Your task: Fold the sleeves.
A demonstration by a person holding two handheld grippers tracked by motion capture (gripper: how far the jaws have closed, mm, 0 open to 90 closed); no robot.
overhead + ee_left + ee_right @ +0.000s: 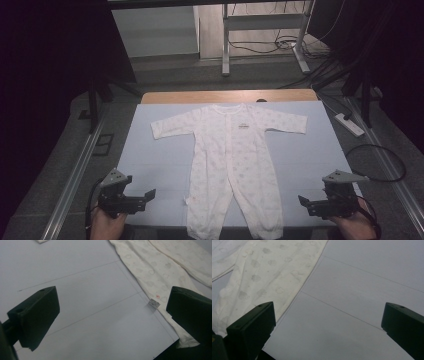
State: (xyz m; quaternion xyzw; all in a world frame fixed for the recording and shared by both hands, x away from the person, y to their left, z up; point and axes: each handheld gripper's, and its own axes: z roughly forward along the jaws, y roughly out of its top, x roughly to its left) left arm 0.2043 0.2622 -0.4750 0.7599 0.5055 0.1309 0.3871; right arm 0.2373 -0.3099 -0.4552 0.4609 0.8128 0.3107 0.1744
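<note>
A white baby sleepsuit [233, 160] with a faint print lies flat, face up, on the pale blue table cover [160, 160]; its sleeves spread out at the far end and its two legs reach the near edge. My left gripper [150, 194] hovers at the near left corner, open, with nothing between its jaws. In the left gripper view the suit's leg [160, 277] and a small side label [154, 303] lie just ahead of the right jaw. My right gripper [302, 201] stands open at the near right corner. The other leg [264, 275] lies beside its left jaw.
The wooden table edge [200, 96] shows beyond the cover. Metal rails [75, 170] run along both sides of the table. A power strip [350, 125] and looped cables [380, 160] lie on the floor at right, a desk frame [262, 35] behind.
</note>
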